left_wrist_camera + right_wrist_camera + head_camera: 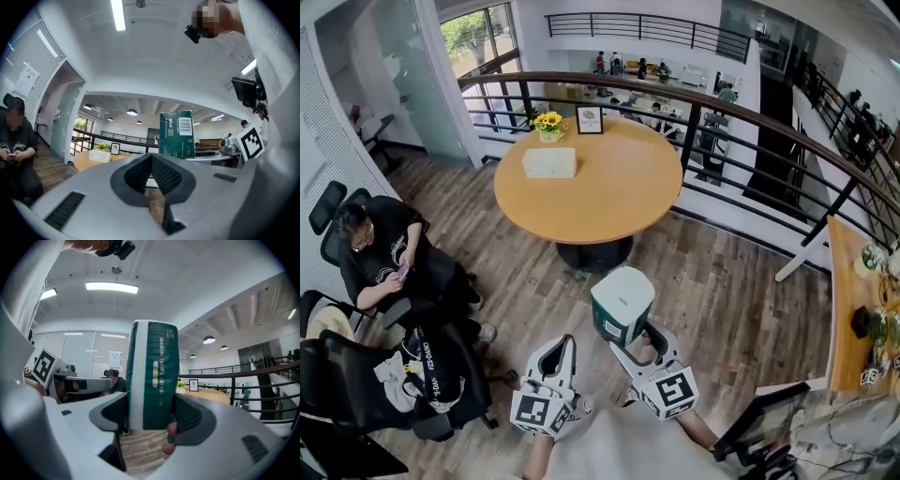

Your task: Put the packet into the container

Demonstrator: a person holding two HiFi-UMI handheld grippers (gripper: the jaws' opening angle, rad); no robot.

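Note:
A green and white packet (622, 305) hangs in the air above the wooden floor, with my right gripper (633, 339) shut on its lower part. In the right gripper view the packet (153, 376) stands upright between the two jaws. My left gripper (565, 345) is beside it on the left, shut and holding nothing; its jaws meet in the left gripper view (151, 159), where the packet (176, 134) shows beyond them. A white box-shaped container (548, 162) lies on the round wooden table (619, 202) ahead, well away from both grippers.
Yellow flowers (548, 123) and a small framed card (589, 119) stand at the table's far edge. A person (384, 258) sits on office chairs at the left. A curved black railing (694, 117) runs behind the table. Another wooden table (847, 309) is at the right.

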